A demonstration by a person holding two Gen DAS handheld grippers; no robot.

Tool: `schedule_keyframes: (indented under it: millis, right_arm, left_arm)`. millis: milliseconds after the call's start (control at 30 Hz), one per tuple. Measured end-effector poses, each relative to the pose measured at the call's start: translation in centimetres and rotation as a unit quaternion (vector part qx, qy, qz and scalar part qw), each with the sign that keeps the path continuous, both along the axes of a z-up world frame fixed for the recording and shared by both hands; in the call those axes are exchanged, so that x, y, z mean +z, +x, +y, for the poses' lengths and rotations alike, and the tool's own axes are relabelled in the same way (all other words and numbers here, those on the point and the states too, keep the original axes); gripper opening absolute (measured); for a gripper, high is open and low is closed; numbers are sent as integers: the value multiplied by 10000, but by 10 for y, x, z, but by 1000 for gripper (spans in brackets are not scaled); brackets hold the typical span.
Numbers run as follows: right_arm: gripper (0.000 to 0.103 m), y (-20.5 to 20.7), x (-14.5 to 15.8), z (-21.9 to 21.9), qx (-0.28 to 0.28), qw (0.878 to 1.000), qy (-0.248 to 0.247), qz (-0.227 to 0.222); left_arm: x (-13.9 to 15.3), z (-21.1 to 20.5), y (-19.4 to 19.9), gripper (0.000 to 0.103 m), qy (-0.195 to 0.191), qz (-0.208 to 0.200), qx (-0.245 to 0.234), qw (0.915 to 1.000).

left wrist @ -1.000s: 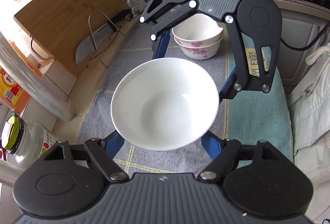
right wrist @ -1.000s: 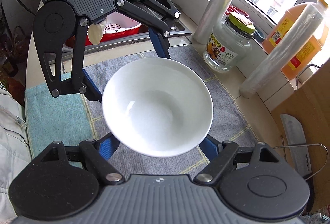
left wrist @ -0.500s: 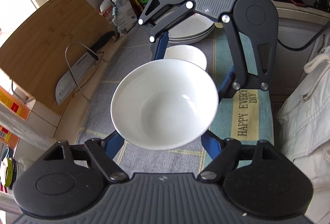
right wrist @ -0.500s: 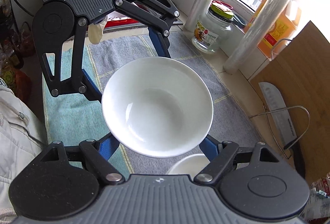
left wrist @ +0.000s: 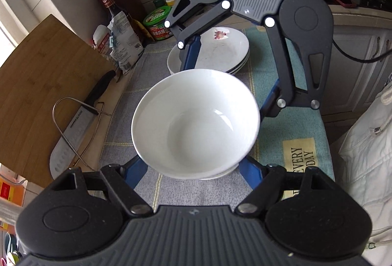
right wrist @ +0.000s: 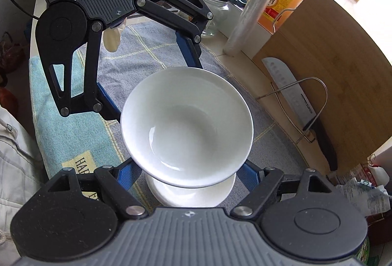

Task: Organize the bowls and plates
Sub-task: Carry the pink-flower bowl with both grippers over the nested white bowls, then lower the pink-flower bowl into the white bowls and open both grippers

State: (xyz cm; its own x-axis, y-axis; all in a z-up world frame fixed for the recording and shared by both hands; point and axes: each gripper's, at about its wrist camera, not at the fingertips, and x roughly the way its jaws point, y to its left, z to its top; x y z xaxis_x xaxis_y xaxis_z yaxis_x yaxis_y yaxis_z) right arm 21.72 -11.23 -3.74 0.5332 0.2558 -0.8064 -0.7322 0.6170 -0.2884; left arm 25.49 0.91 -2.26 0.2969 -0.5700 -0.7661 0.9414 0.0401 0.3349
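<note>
The left gripper (left wrist: 194, 165) stands partly spread, its blue fingers (left wrist: 136, 174) bearing on the near underside of a white bowl (left wrist: 196, 122). The right gripper (left wrist: 227, 84) comes in from the far side, spread likewise, its blue fingers (left wrist: 192, 53) against the bowl's far rim. Between the two the bowl is carried upright and level, clear of the counter.

In the right wrist view a second white bowl (right wrist: 193, 195) sits directly beneath the carried one, on the cloth, with a gap between them.

Beyond the bowl, at the far end of the counter, rests a stack of white plates (left wrist: 220, 53), the top one bearing a small red motif. A grey checked cloth (left wrist: 127, 104) covers the counter under all this; a teal mat (left wrist: 299, 143) with printed lettering lies along its right side.

To the left, a wooden cutting board (left wrist: 41, 84) leans on the wall, with a knife (left wrist: 80, 116) held in a wire rack (left wrist: 71, 128) against it. Jars and bottles (left wrist: 159, 26) stand in the far corner. A white padded sleeve (left wrist: 367, 155) shows at the right edge.
</note>
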Motion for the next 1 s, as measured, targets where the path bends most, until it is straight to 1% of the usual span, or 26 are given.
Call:
schedule_keyframes:
  millis: [200, 367, 467, 667, 833, 1000]
  right_arm:
    - [87, 6, -9, -13, -150, 9998, 42, 145]
    - [87, 12, -17, -20, -202, 9992, 85, 341]
    - [87, 17, -21, -23, -222, 9987, 100, 443]
    - [87, 25, -27, -26, -193, 9977, 163, 622]
    - [87, 28, -28, -29, -170, 9968, 256, 739]
    - [87, 31, -28, -29, -207, 9963, 265, 796]
  left_arm:
    - [-10, -18, 8, 81, 120, 128, -106, 9998]
    - [-19, -26, 13, 81, 219, 323, -133, 9992]
    - [-23, -31, 17, 81, 293, 369, -128, 9988]
    - [-28, -34, 24, 81, 417, 556, -123, 9975]
    - [-29, -34, 29, 81, 433, 742, -135, 9962]
    - [-29, -38, 34, 81, 485, 772, -152, 9957]
